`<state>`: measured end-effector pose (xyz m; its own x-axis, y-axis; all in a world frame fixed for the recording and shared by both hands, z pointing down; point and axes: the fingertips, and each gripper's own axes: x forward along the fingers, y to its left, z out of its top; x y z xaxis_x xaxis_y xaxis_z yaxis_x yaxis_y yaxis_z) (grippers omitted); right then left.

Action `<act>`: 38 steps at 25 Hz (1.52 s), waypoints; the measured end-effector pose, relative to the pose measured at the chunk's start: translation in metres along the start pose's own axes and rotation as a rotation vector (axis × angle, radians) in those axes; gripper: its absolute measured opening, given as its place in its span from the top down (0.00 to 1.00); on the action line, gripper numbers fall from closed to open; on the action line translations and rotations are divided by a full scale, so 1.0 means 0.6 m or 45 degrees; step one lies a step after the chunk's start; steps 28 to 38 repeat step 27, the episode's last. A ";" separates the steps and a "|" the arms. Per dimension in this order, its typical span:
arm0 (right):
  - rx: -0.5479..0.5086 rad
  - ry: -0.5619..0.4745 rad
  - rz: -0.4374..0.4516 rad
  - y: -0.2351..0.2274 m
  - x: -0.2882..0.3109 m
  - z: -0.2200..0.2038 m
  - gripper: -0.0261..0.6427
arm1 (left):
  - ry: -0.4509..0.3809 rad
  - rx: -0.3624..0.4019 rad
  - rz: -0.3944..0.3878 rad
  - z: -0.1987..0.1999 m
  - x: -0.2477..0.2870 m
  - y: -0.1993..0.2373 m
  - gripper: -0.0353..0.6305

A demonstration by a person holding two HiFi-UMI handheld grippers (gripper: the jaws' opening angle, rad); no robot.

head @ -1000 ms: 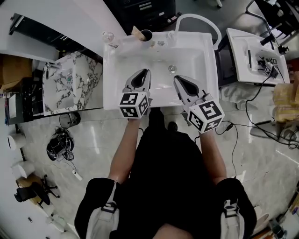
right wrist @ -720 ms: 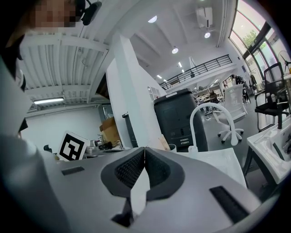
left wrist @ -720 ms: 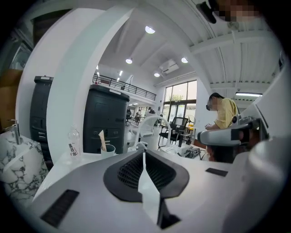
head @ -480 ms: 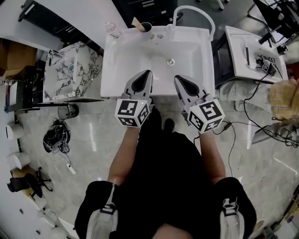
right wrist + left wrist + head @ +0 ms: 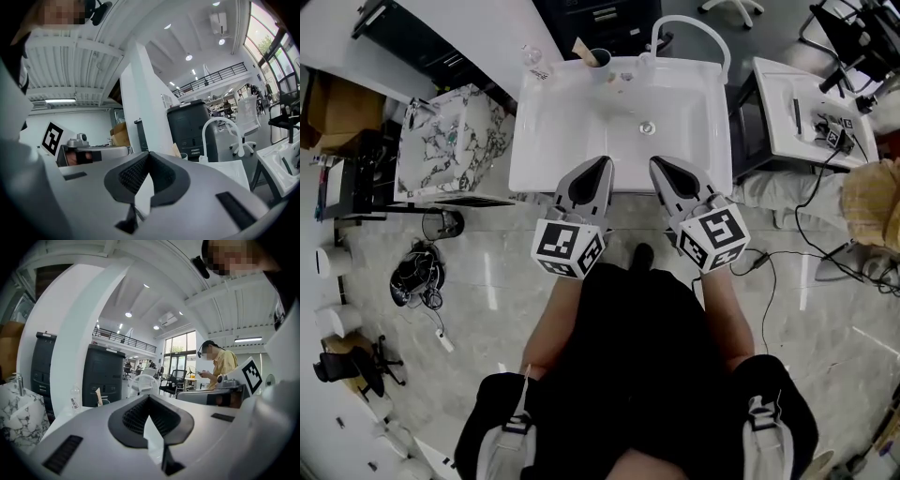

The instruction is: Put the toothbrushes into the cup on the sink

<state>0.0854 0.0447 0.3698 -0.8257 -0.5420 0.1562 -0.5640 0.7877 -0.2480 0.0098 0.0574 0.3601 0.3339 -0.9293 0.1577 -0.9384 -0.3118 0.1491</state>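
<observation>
The white sink lies ahead of me in the head view. A dark cup stands on its back rim, with a tan stick-like item leaning in it. No loose toothbrush shows clearly. My left gripper and right gripper hover side by side over the sink's front edge, both shut with nothing between the jaws. In the left gripper view, the left gripper points at the far-off cup. The right gripper faces the cup too.
A white arched faucet rises at the sink's back right. A marble-patterned basin stands to the left, another white basin to the right. A small clear bottle sits at the back left corner. Cables trail across the floor.
Both grippers have drawn back from above the basin to its front edge. The sink sits further up and away in the head view.
</observation>
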 end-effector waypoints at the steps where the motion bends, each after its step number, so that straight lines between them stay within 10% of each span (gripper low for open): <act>1: -0.016 -0.003 -0.002 0.005 0.000 0.001 0.92 | -0.001 -0.001 -0.002 0.001 -0.006 -0.001 0.93; 38: -0.095 -0.013 0.010 0.067 -0.009 0.003 0.92 | -0.002 -0.018 -0.022 -0.008 -0.056 0.008 0.93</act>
